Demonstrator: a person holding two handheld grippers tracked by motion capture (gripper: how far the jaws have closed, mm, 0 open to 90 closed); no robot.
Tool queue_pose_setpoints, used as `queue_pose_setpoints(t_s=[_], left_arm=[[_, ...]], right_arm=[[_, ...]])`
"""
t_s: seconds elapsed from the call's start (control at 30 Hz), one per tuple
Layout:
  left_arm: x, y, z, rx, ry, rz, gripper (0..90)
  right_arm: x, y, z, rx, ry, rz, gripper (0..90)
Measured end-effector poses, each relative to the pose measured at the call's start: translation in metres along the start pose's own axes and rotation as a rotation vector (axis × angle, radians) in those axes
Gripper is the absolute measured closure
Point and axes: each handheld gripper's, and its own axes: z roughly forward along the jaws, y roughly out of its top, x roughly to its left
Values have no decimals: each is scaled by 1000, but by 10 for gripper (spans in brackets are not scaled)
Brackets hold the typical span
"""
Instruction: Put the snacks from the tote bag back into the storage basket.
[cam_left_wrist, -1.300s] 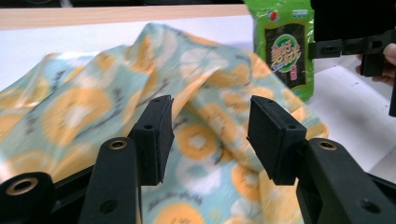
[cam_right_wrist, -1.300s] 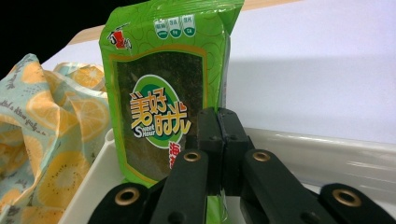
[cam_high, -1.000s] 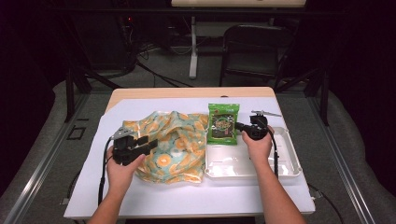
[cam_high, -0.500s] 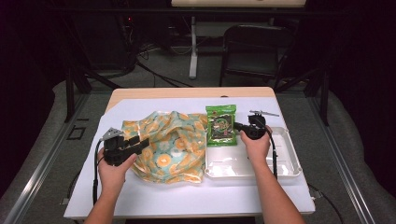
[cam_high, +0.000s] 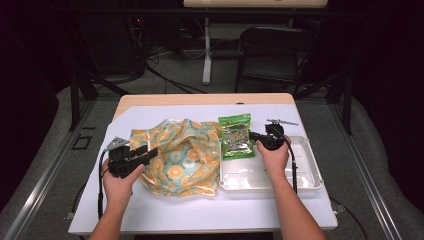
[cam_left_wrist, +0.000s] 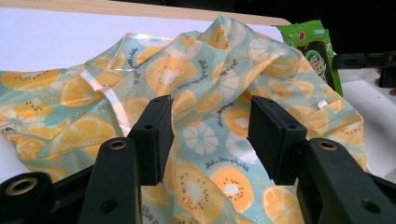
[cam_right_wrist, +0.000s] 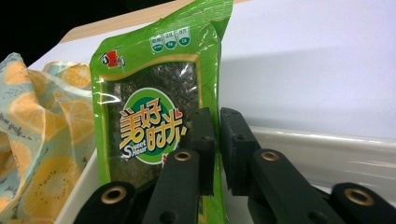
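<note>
Right gripper (cam_right_wrist: 215, 140) parting, seemingly off snack packet (cam_right_wrist: 154, 121)

Your snack pack (cam_right_wrist: 154, 116) reads "Sweet Hour" under orange Chinese characters; script on fruit-print bag (cam_left_wrist: 210, 135) too small to read.

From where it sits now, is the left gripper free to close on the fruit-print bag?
Probably yes. The left gripper has its jaws wide open just short of the fruit-print bag, with nothing between them and the fabric.

A black chair (cam_high: 272, 55) stands beyond the table (cam_high: 200, 100); cables (cam_high: 160, 75) trail over the floor.
</note>
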Motion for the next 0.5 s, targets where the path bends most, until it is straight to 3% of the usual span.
queue_pose_setpoints(t_s=[0.5], left_arm=[[2, 0, 0, 6, -2, -12, 494]], right_arm=[[1, 0, -3, -7, 13, -6, 675]])
